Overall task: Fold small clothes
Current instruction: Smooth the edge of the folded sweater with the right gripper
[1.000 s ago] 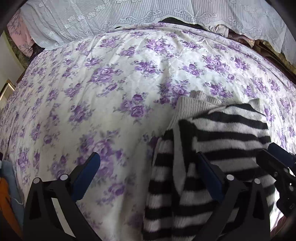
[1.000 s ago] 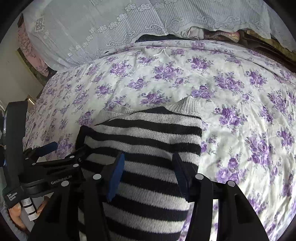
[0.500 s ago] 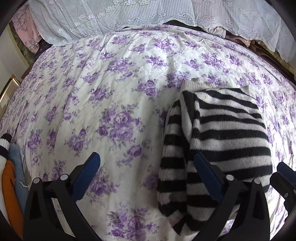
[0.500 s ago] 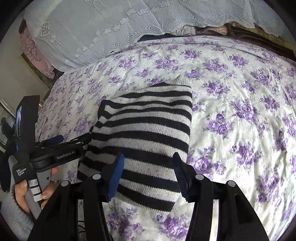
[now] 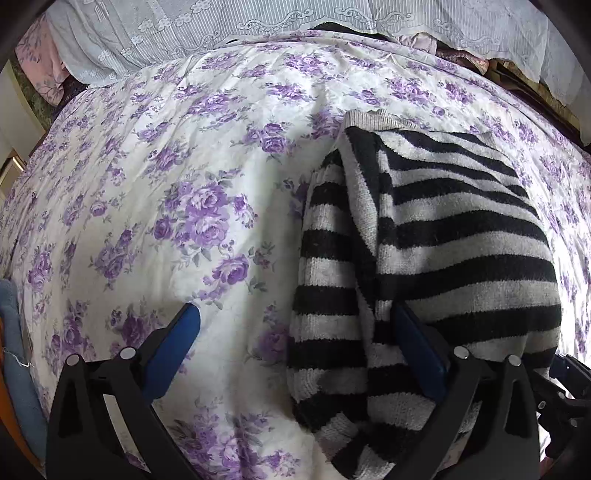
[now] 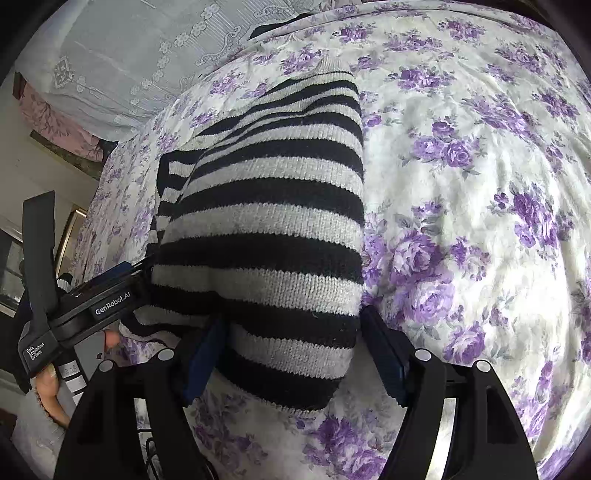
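A folded black-and-white striped sweater (image 5: 443,240) lies on the purple-flowered bedspread (image 5: 184,184). It also shows in the right wrist view (image 6: 269,221). My left gripper (image 5: 295,343) is open; its right finger lies against the sweater's left fold and its left finger is over bare bedspread. My right gripper (image 6: 291,354) is open, its fingers on either side of the sweater's near end. The left gripper shows in the right wrist view (image 6: 110,291) at the sweater's left side.
A white lace cover (image 5: 258,22) drapes along the far side of the bed. Blue and orange clothes (image 5: 14,369) lie at the left edge. The bedspread (image 6: 480,184) stretches to the right of the sweater.
Both grippers pulled back from the sweater, then came close again. The sweater now sits nearer and larger in both views, between the right gripper's fingers.
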Motion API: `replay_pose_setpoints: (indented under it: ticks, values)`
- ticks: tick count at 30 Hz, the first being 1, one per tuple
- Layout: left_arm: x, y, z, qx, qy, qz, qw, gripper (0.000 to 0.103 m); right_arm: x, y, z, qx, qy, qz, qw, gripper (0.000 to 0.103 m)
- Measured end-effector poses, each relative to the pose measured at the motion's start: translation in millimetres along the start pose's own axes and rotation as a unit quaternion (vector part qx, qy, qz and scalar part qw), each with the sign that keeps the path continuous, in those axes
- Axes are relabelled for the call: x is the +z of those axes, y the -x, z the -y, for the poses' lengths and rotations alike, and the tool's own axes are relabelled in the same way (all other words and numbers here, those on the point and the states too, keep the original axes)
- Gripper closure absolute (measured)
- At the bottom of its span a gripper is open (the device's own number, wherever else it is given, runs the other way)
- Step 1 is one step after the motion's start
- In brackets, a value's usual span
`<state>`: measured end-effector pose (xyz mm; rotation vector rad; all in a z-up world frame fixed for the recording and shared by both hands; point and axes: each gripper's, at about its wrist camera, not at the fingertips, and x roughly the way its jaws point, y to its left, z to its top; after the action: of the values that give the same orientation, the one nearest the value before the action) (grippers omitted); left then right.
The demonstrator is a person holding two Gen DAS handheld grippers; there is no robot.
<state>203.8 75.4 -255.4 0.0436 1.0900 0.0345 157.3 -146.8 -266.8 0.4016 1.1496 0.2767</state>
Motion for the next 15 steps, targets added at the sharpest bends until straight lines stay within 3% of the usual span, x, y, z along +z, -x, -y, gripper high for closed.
replay_pose_setpoints:
  ticks: [9,15]
  values:
    - [0.5,1.6,-1.5,-0.002,0.009,-0.006,0.9999,0.004,-1.0,1.5,-0.2,0.001,0.000,-0.004,1.000,0.028]
    - [-1.9,5.3,-8.3,-0.019,0.029,-0.030,0.9989,0.004,-9.6,10.2,0.4,-0.004,0.002,-0.013,1.000,0.028]
